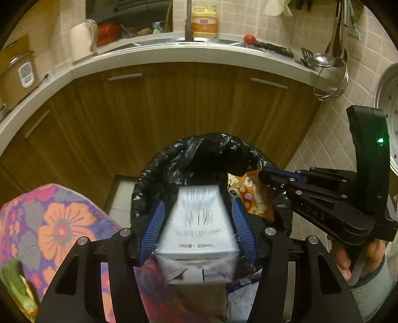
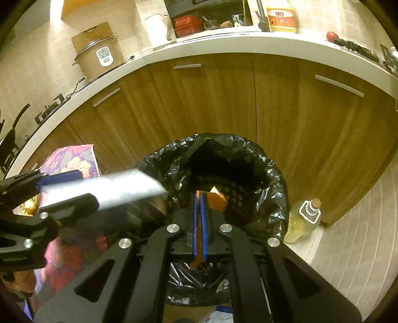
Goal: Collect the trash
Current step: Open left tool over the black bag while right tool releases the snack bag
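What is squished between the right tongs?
An orange snack wrapper, pinched between the right tongs over the black-bagged trash bin. The right wrist view shows it best.

The tiled floor [image 2: 353,223] carries a bin lined with a black bag [image 2: 268,174], standing just before the wooden cabinet doors. A corked glass bottle [image 2: 304,218] stands on the floor just right of the bin. Behind the bin, the white desk [image 1: 174,53] bears a pale kettle [image 1: 82,39], a yellow jug [image 1: 204,22], a red tomato [image 1: 249,39] and a rice cooker [image 2: 99,57].
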### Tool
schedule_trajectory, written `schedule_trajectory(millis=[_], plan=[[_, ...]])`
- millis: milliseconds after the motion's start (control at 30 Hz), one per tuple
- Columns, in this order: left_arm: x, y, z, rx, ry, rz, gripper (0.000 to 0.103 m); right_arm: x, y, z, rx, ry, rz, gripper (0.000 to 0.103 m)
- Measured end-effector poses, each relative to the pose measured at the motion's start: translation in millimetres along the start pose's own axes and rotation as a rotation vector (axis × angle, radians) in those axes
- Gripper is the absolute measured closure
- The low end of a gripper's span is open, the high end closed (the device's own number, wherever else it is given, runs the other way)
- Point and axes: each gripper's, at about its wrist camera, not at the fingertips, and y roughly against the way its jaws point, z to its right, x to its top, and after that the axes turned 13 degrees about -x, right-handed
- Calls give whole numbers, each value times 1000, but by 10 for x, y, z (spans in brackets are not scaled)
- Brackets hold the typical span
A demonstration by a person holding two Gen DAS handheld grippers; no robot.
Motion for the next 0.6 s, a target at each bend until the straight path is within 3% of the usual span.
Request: schedule_trajectory(millis=[300, 433, 600], plan=[[-9, 93, 29, 11, 10, 9, 48, -14, 155, -3, 1, -10, 39, 53], [-88, 335, 13, 16, 23, 36, 46, -10, 280, -115, 20, 4, 61, 51], [-278, 819, -4, 36, 63, 125, 42, -12, 497, -377, 56, 40, 104, 51]])
